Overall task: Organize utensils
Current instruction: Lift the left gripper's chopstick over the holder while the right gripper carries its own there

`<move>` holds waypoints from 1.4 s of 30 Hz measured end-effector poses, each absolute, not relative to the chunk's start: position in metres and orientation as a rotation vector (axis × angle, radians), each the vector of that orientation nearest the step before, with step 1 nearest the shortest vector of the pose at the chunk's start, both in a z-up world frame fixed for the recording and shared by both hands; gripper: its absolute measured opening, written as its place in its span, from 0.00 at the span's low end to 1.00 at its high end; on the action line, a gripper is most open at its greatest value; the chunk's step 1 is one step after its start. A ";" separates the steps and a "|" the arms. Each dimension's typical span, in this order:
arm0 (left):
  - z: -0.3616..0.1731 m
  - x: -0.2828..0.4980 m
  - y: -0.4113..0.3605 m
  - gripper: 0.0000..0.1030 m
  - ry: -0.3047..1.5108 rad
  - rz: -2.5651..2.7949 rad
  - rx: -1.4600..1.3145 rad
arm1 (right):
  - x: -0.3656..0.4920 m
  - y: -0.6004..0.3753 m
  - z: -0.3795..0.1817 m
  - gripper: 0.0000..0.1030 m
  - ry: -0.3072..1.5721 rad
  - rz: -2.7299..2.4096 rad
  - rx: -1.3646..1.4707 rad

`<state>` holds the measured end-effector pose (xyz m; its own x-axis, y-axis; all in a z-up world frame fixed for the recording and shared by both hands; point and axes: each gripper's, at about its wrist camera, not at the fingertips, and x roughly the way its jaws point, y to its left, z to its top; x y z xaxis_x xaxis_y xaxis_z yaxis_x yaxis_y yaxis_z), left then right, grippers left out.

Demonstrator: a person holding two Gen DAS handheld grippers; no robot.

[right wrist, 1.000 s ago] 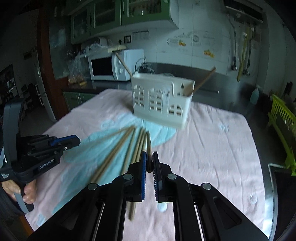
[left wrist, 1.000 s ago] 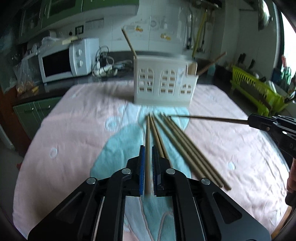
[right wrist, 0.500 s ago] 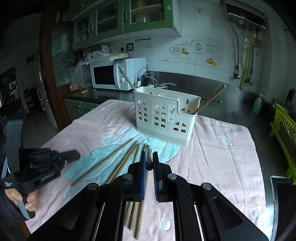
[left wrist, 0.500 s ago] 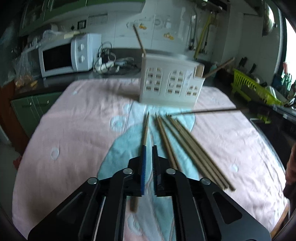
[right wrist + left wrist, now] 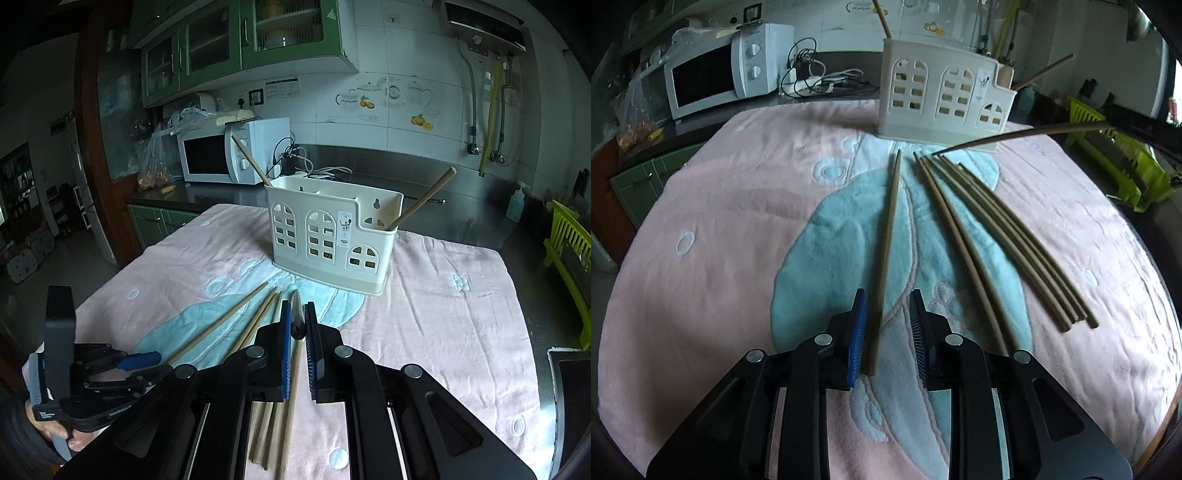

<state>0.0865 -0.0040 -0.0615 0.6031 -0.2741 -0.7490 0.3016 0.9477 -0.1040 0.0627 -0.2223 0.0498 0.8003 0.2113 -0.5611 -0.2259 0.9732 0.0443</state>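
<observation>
Now, from my left wrist view, my left gripper [image 5: 886, 325] stands open astride the near end of a single long wooden chopstick [image 5: 888, 236] whose axis runs toward 12 o'clock at the white plastic arched-window utensil caddy [image 5: 942, 98]; loose chopsticks [image 5: 993, 229] fan toward 2 o'clock. From my right wrist view, my right gripper [image 5: 297, 326] pinches a lifted chopstick [image 5: 294, 321], caddy at 12 o'clock; the right is nearer.

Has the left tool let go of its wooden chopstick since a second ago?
Yes. The left tool has opened; the single wooden chopstick lies loose on the pink towel, pointing at the white utensil caddy.
</observation>
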 end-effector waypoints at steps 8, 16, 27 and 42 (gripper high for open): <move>-0.067 0.089 -0.010 0.06 0.868 -0.296 0.102 | 0.066 -0.221 0.051 0.07 0.598 0.234 -0.020; -0.039 0.096 -0.012 0.05 0.816 -0.333 0.096 | 0.070 -0.221 0.053 0.07 0.595 0.235 -0.026; 0.019 0.128 -0.019 0.05 0.671 -0.362 0.044 | 0.074 -0.220 0.056 0.07 0.580 0.234 -0.026; 0.043 0.165 -0.020 0.05 0.543 -0.364 -0.084 | 0.090 -0.221 0.062 0.07 0.553 0.236 0.010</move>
<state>0.1648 -0.0199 0.0427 0.7939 -0.3600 -0.4901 0.3160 0.9328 -0.1732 0.0903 -0.2214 0.0624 0.8244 0.2249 -0.5194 -0.2193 0.9729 0.0732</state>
